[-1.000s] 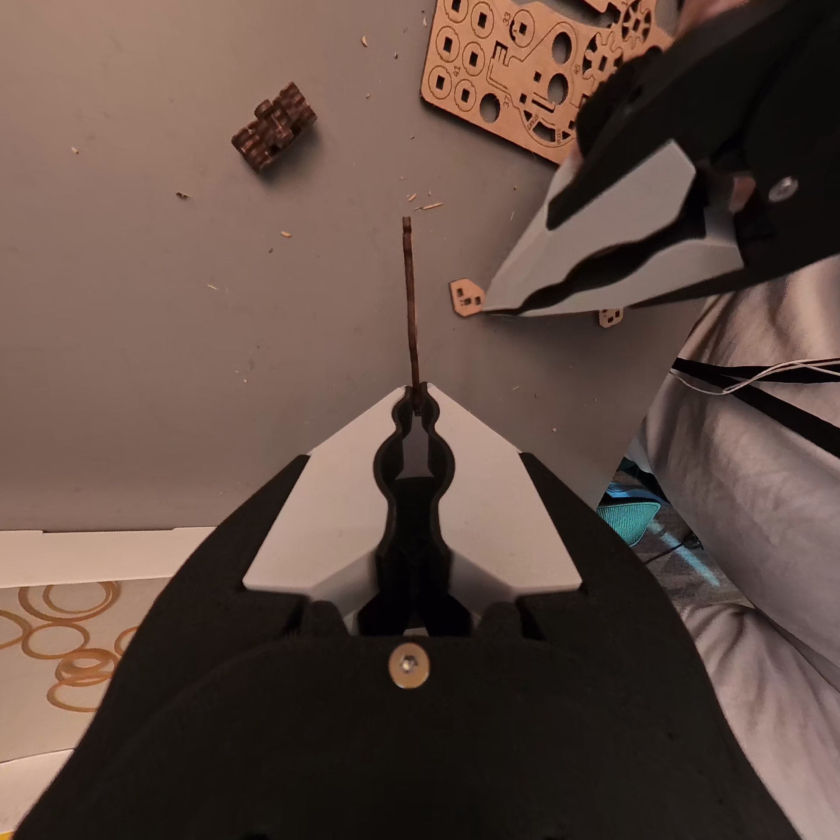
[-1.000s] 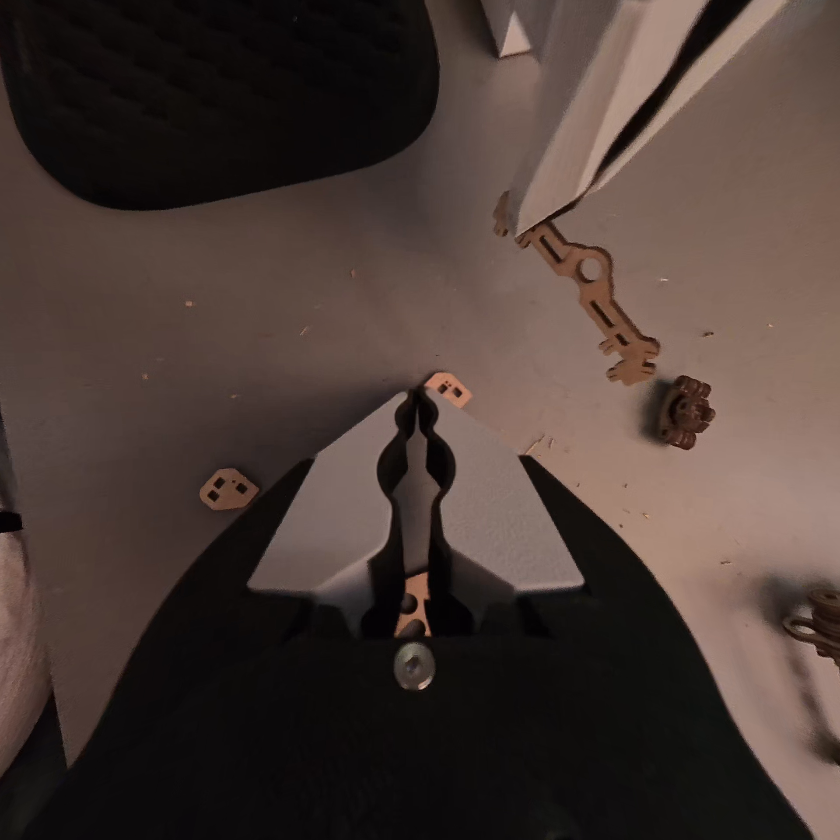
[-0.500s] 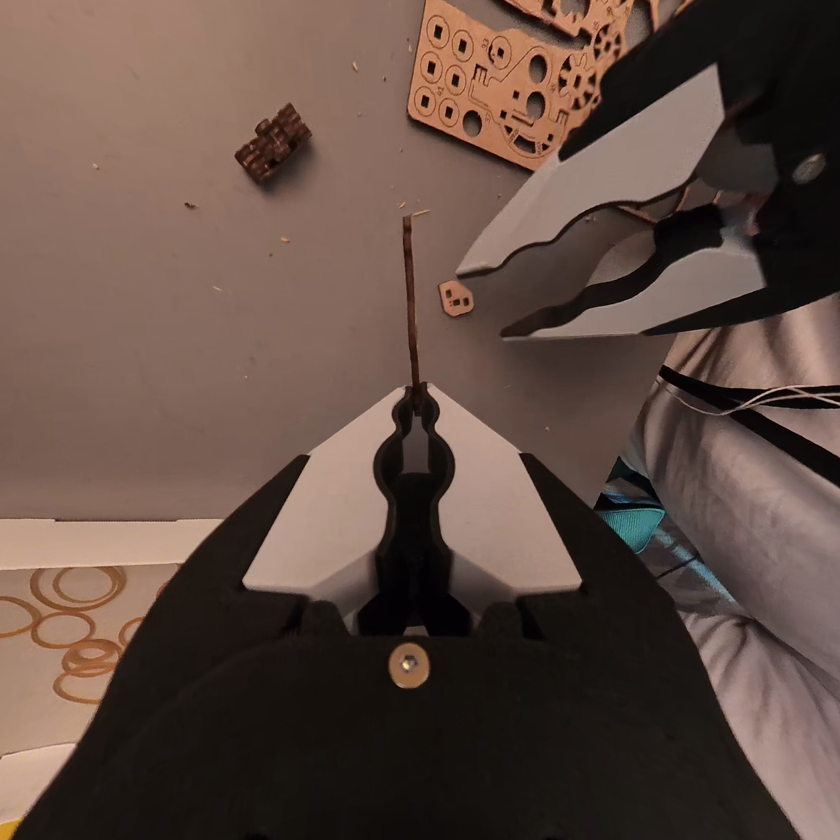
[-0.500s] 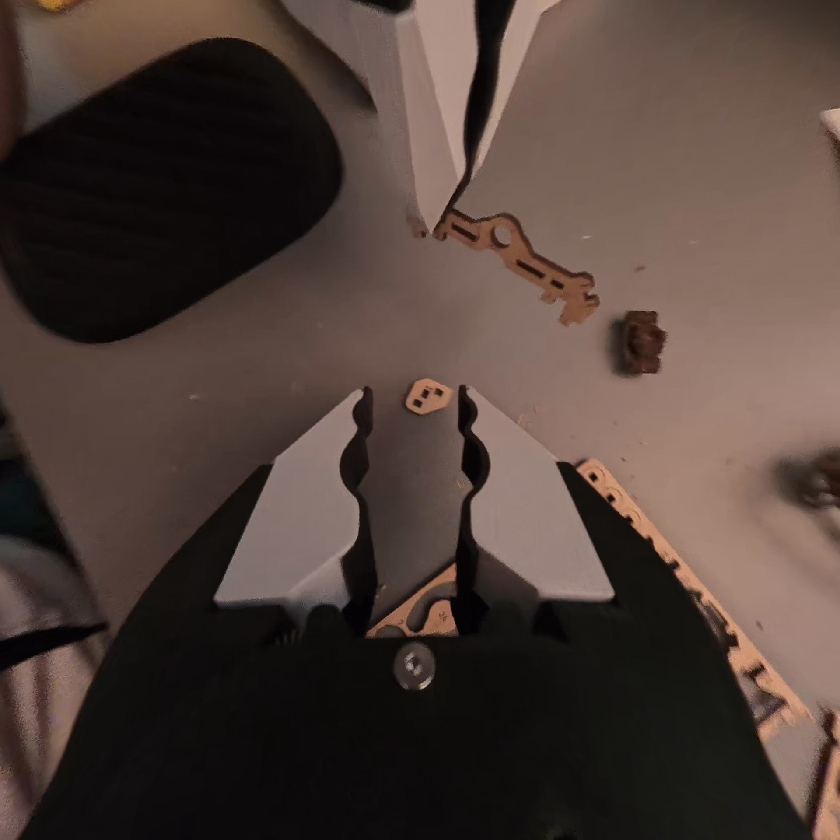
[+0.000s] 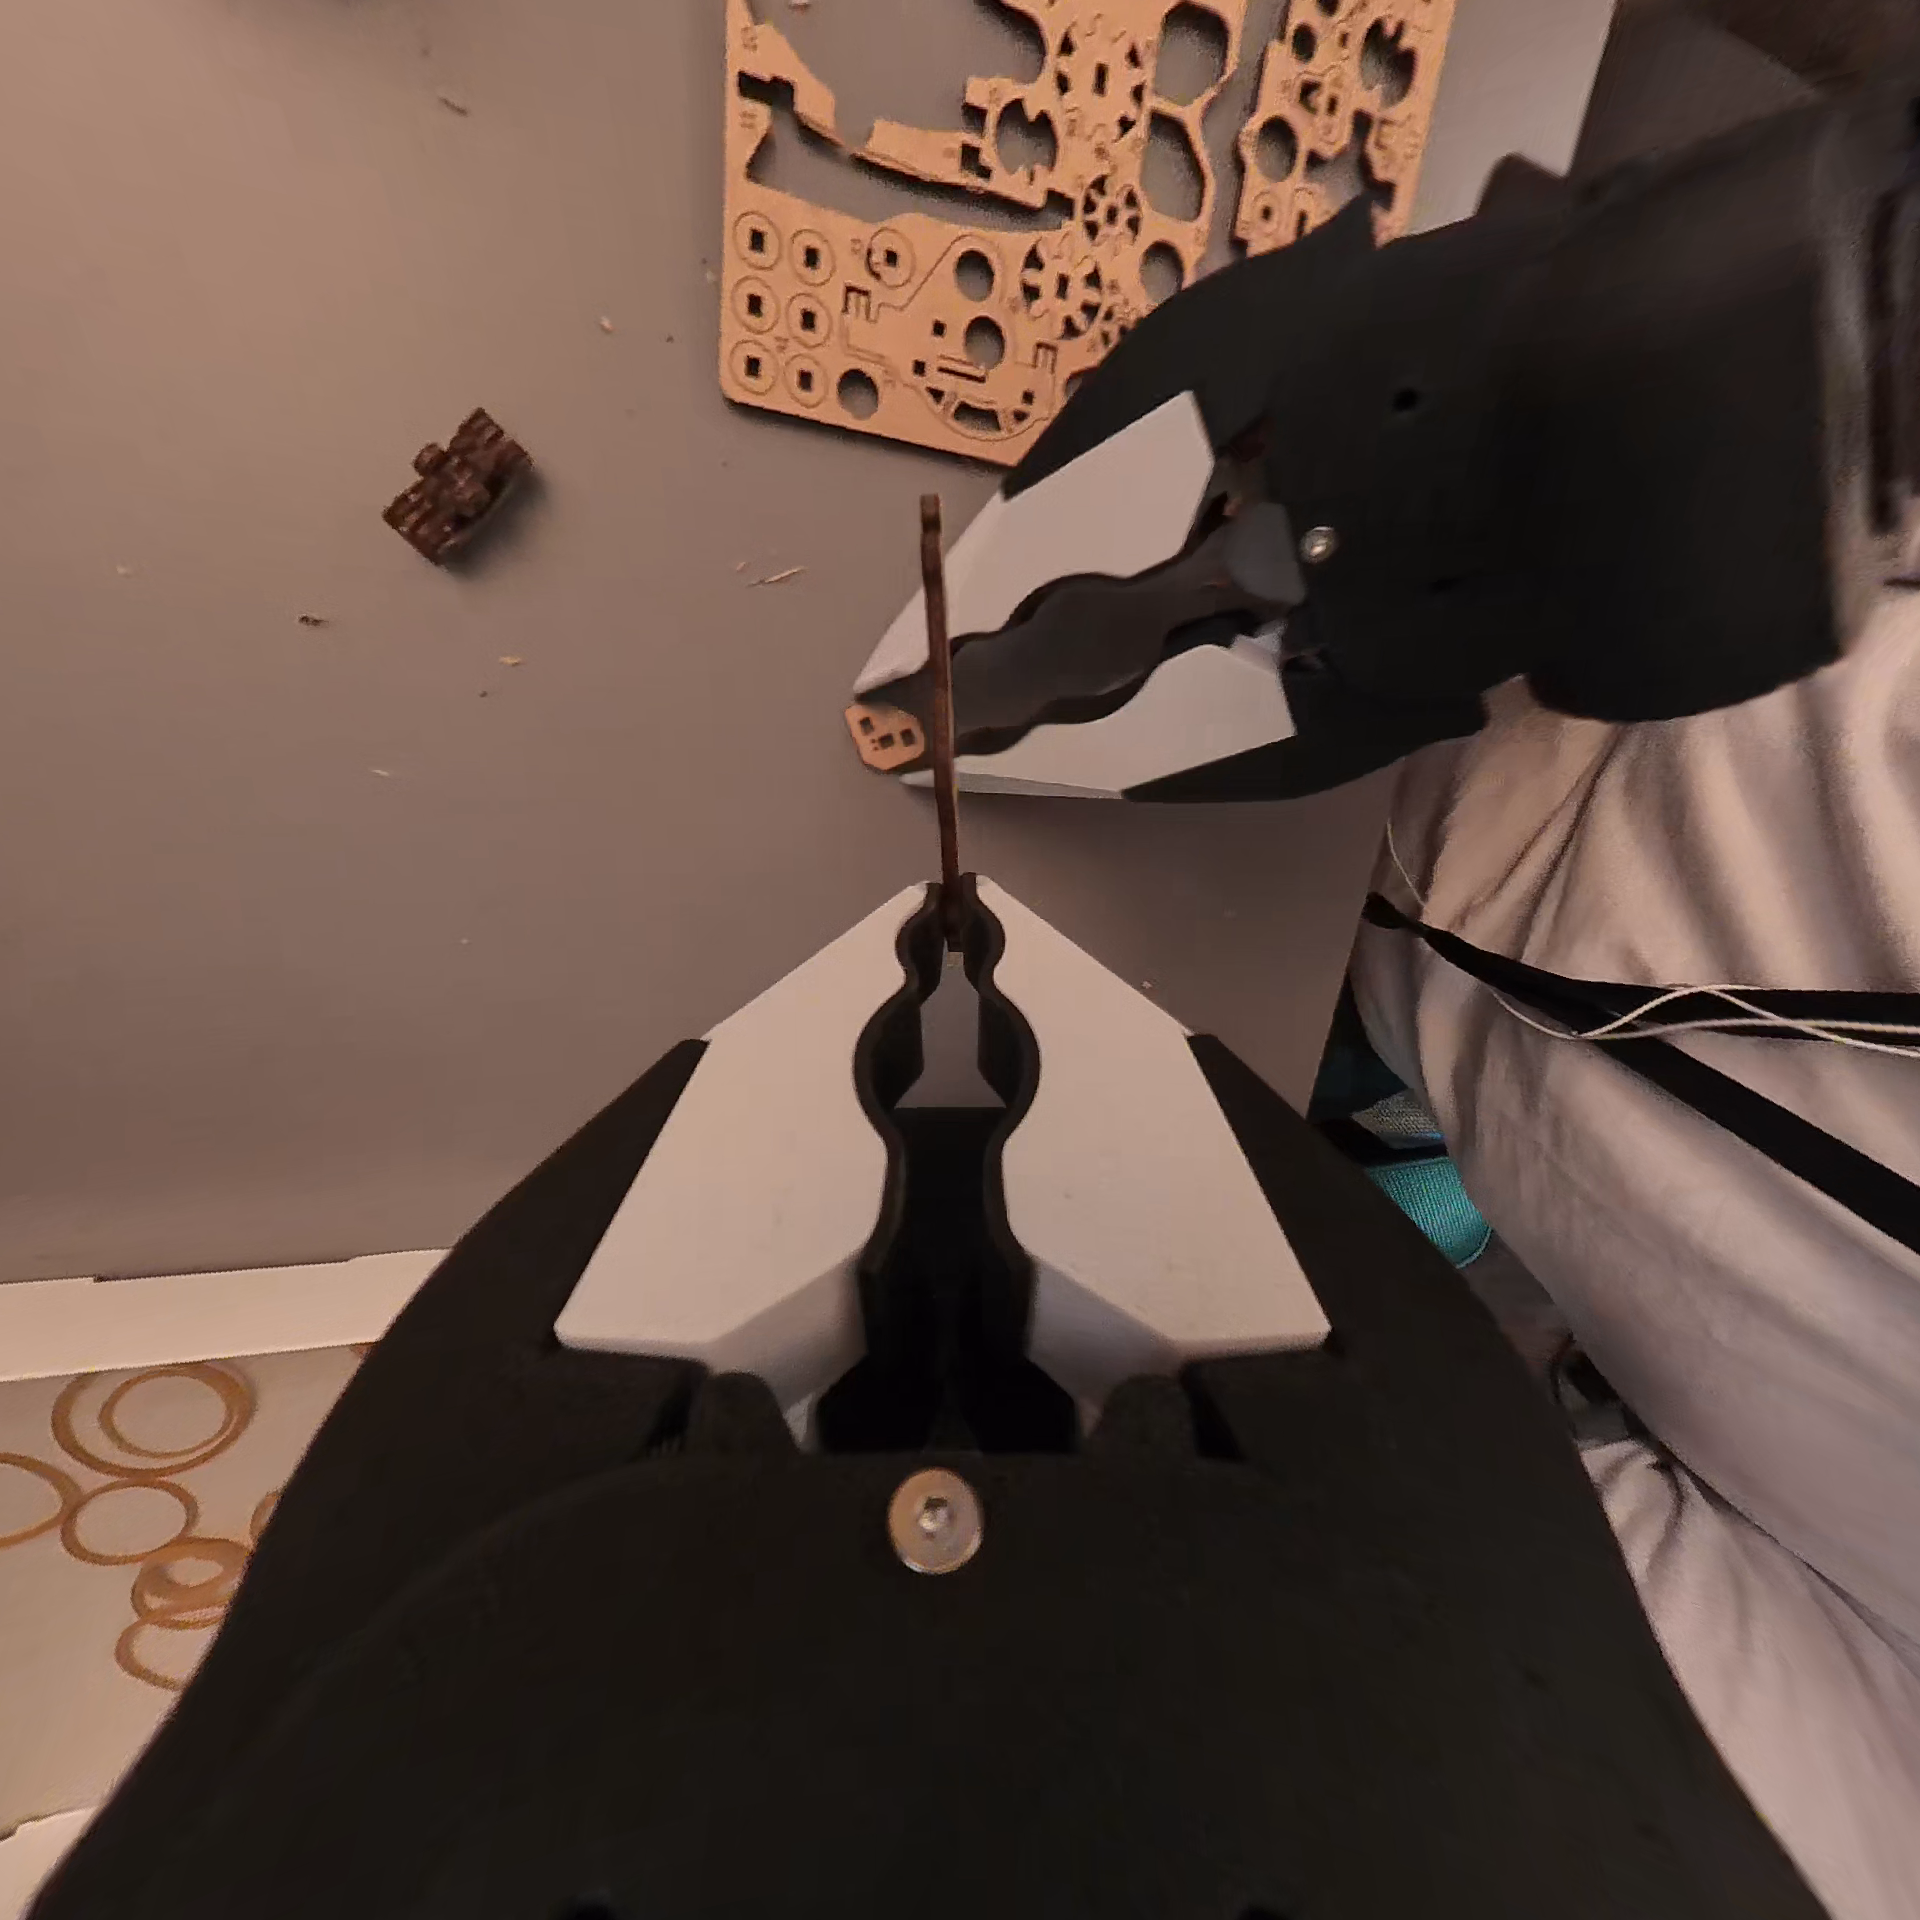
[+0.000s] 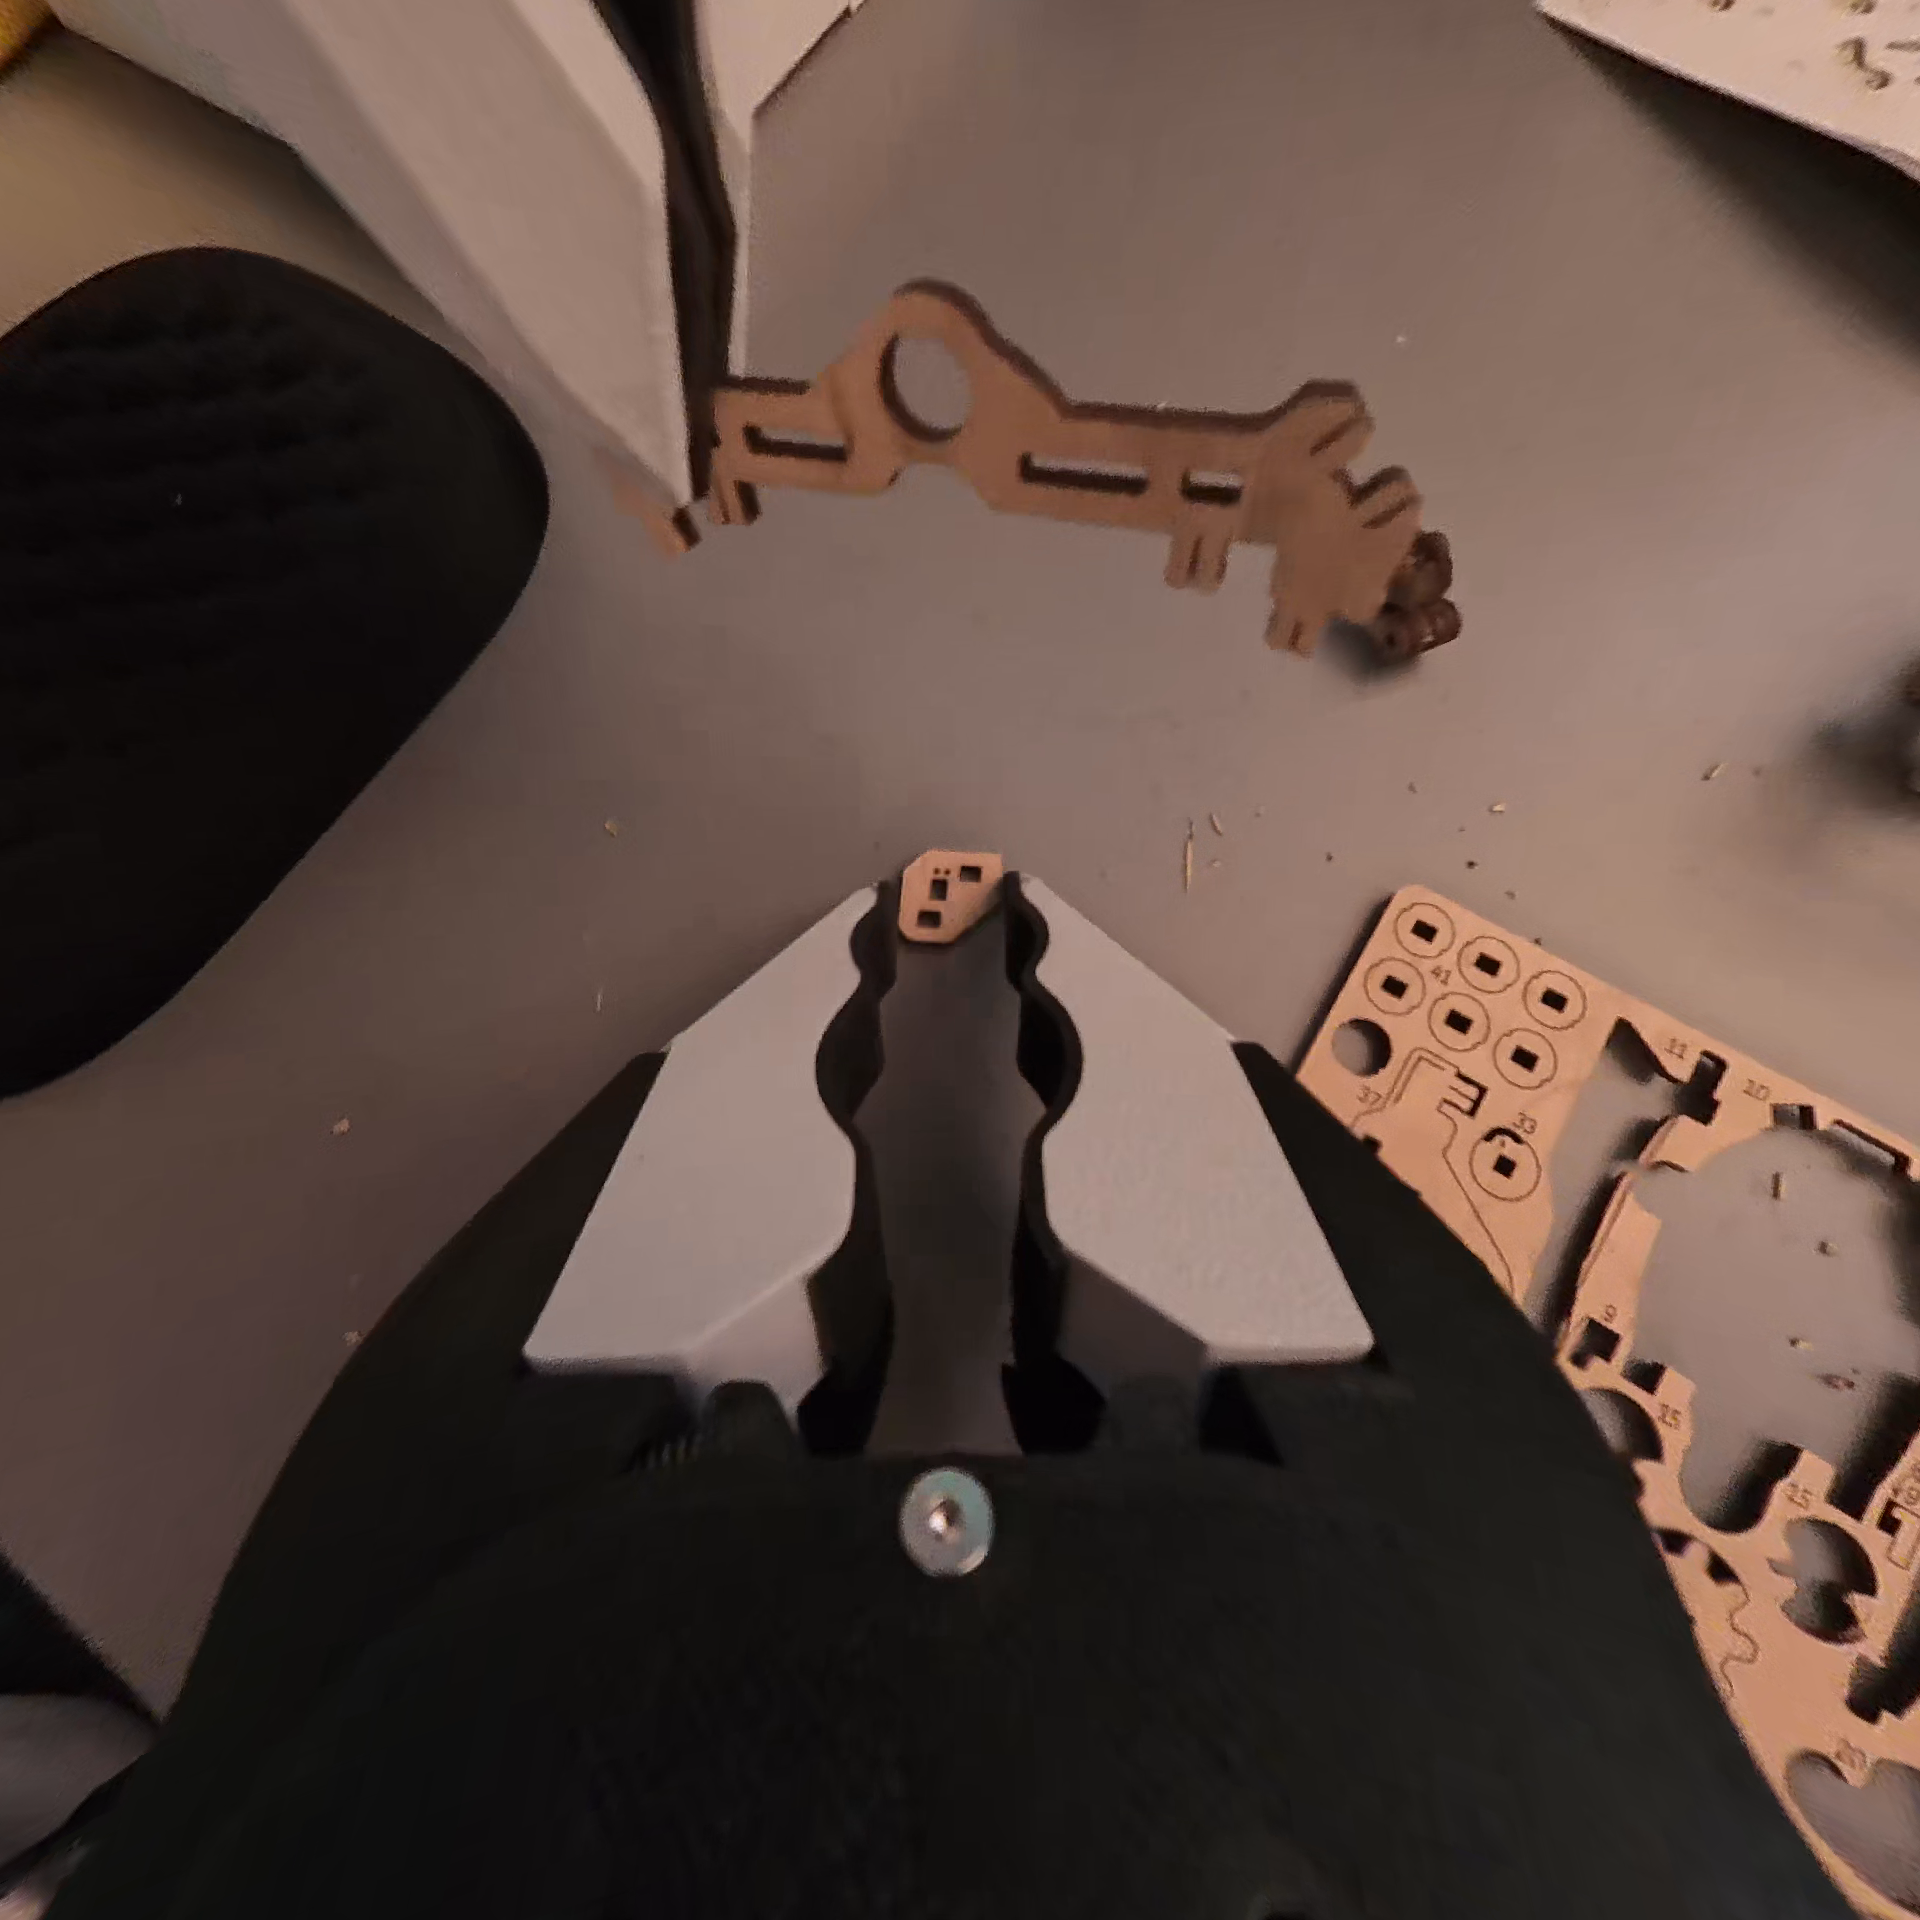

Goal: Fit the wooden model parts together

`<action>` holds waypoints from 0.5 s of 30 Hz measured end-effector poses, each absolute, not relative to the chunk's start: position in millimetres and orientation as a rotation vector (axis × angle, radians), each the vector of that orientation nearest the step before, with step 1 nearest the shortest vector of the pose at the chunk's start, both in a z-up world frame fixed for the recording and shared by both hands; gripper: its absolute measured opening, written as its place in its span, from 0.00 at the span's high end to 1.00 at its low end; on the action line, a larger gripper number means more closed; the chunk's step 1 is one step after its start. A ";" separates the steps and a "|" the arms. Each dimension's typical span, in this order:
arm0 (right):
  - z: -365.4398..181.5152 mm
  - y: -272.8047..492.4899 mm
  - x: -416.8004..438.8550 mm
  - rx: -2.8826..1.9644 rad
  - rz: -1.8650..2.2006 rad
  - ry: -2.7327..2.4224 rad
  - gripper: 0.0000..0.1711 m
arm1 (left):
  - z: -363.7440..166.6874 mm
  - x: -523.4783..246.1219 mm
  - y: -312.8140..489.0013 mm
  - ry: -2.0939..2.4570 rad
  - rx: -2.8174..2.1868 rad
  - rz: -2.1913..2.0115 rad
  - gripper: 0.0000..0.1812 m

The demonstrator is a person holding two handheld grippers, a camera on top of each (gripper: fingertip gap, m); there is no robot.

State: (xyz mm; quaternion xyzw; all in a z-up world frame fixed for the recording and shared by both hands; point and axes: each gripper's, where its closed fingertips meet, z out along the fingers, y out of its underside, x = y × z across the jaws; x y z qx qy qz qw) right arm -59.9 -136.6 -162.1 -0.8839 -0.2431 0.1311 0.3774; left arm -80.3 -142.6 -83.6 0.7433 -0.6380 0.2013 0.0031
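The left hand-held gripper (image 5: 948,914) pinches the long slotted wooden strip (image 6: 1039,447) by one end, held above the worktop (image 5: 312,831). The right hand-held gripper (image 6: 951,914) stands parted around a small wooden tab (image 6: 948,896); closing off-centre could flick it away. Whether the tips touch it is unclear.

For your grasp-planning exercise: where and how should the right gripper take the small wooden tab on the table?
Grip the tab across its two opposite edges, coming down from above. It lies flat on the table, and the open right gripper already straddles it.

Dim warm light, wide-angle distortion, blurred right edge.
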 end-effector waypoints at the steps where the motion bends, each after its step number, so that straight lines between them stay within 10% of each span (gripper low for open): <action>1: -162.0 -135.5 -60.5 -2.249 0.329 -0.620 0.88 | -81.6 -80.1 -145.0 -2.009 2.325 0.640 0.99; 7: -159.1 -139.8 -64.3 -2.239 0.436 -0.635 0.89 | -73.1 -83.0 -150.8 -2.037 2.313 0.665 0.99; 15: -84.6 -164.1 -76.7 -2.099 1.697 -0.237 0.90 | -60.5 -86.0 -152.1 -2.072 2.306 0.726 0.99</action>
